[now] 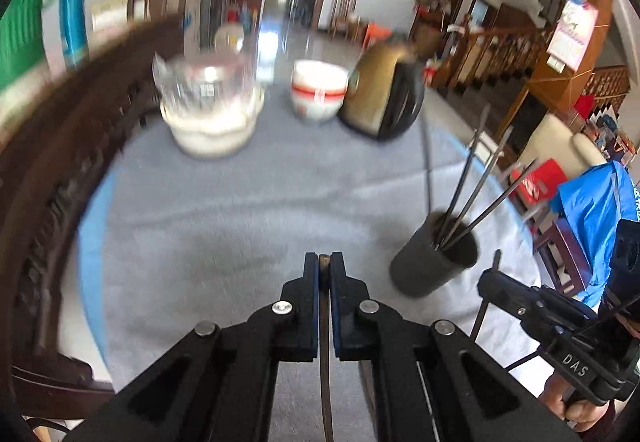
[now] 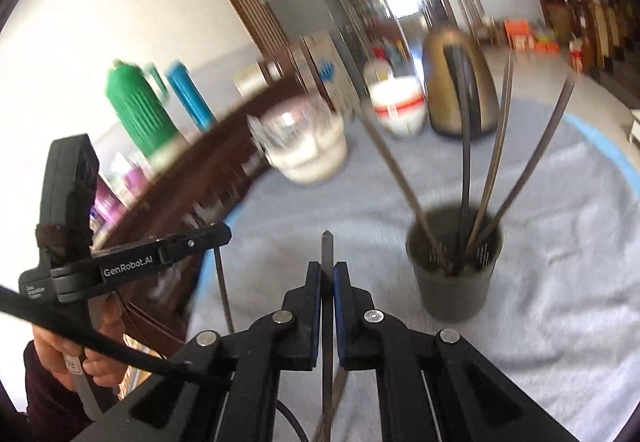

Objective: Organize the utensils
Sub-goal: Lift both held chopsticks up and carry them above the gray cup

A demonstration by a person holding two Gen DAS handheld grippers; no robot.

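Both tongs are clamped tight, each on one thin chopstick: my left gripper (image 1: 324,266) pinches a stick (image 1: 326,362) running back along its fingers, and my right gripper (image 2: 327,276) holds another stick (image 2: 327,254) whose tip pokes just past the pads. Ahead stands the dark holder cup (image 2: 454,282) on the grey cloth (image 2: 560,242), four sticks already leaning in it. From my right gripper the cup lies forward and to the right, near; from my left it sits further right, so the right hand looks closer. Both grippers tilt downward over the cloth.
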